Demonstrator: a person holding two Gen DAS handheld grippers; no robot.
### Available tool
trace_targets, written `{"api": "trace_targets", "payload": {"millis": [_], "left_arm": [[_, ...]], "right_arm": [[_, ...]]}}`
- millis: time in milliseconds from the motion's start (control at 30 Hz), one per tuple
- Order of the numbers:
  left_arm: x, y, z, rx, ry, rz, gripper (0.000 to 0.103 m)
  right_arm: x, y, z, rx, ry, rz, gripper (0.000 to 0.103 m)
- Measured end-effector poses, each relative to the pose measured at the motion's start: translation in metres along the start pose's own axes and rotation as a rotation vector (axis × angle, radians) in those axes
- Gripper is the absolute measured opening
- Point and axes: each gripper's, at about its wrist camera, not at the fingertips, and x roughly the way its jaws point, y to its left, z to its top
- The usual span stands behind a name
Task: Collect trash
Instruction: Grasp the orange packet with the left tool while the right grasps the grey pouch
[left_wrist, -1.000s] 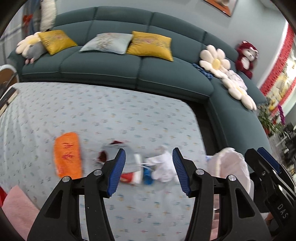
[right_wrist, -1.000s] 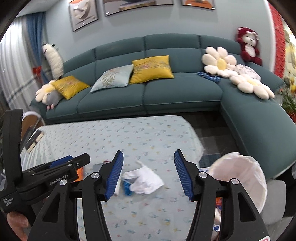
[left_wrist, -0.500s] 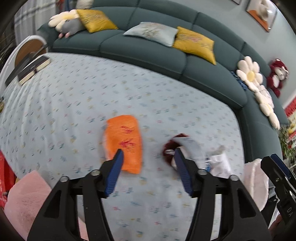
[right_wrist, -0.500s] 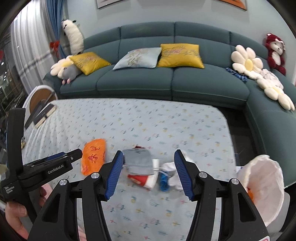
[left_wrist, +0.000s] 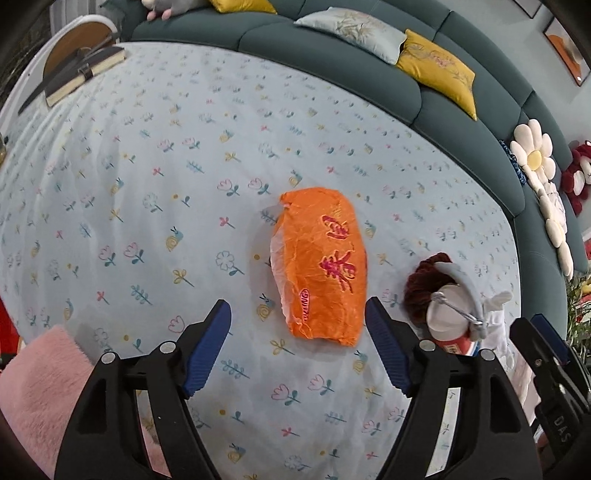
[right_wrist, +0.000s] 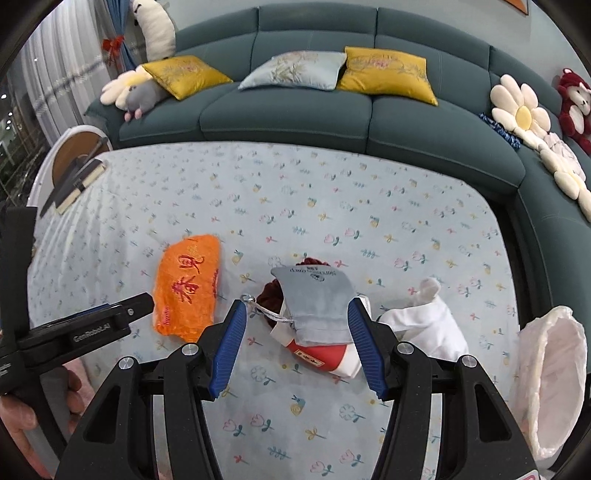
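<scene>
An orange crumpled wrapper (left_wrist: 321, 267) lies on the flowered tablecloth; it also shows in the right wrist view (right_wrist: 188, 282). My left gripper (left_wrist: 297, 345) is open and empty, jaws straddling the wrapper's near end just above it. A grey drawstring pouch (right_wrist: 316, 302) lies on a red and white packet (right_wrist: 321, 356) and a dark red scrunchie (right_wrist: 271, 291). My right gripper (right_wrist: 295, 347) is open and empty, jaws on either side of the pouch. A crumpled white tissue (right_wrist: 424, 319) lies to the right. A bin lined with a white bag (right_wrist: 554, 384) stands off the table's right edge.
A dark book (left_wrist: 83, 72) lies at the table's far left corner by a round wooden stool (right_wrist: 70, 147). A teal sofa (right_wrist: 295, 107) with cushions and plush toys wraps the back and right. A pink fluffy cloth (left_wrist: 40, 398) lies at the near left.
Both grippers have swung left and dropped closer to the table. The left moved from the pouch pile to the orange wrapper; the right moved from the tissue to the grey pouch.
</scene>
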Motion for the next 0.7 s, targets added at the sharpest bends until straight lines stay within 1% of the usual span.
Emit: {"api": "trace_targets", "payload": {"millis": [200,367,433,467,533,567,600,633,667,700], "left_arm": [[0.020,0.000,0.007,-0.006,0.043,-0.021,0.072],[0.033,-0.002,0.009,-0.035,0.079,-0.066,0.071],[0.037,-0.004,0.008,-0.036,0.091,-0.075,0.066],[0.039,-0.006,0.008,-0.027,0.095,-0.076,0.059],[0.043,-0.010,0.007,-0.009,0.107,-0.077,0.050],[0.044,-0.011,0.006,-0.002,0.108,-0.074,0.039],[0.044,-0.012,0.005,0.006,0.110,-0.075,0.020],[0.044,-0.013,0.005,0.015,0.117,-0.084,0.012],[0.044,-0.014,0.004,0.020,0.124,-0.091,0.004],[0.042,-0.015,0.004,0.022,0.121,-0.094,0.003]], "right_arm": [[0.028,0.000,0.001,0.014,0.049,-0.020,0.053],[0.044,-0.002,-0.006,0.002,0.091,-0.030,0.042],[0.049,-0.004,-0.009,0.000,0.104,-0.029,0.034],[0.051,-0.004,-0.010,0.001,0.110,-0.027,0.033],[0.053,-0.004,-0.013,-0.002,0.118,-0.024,0.023],[0.054,-0.004,-0.013,-0.004,0.122,-0.021,0.022],[0.054,-0.004,-0.014,-0.005,0.122,-0.014,0.017],[0.053,-0.003,-0.014,-0.009,0.121,-0.012,0.013],[0.051,-0.002,-0.014,-0.014,0.119,-0.012,0.013],[0.048,-0.002,-0.014,-0.018,0.112,-0.009,0.011]]}}
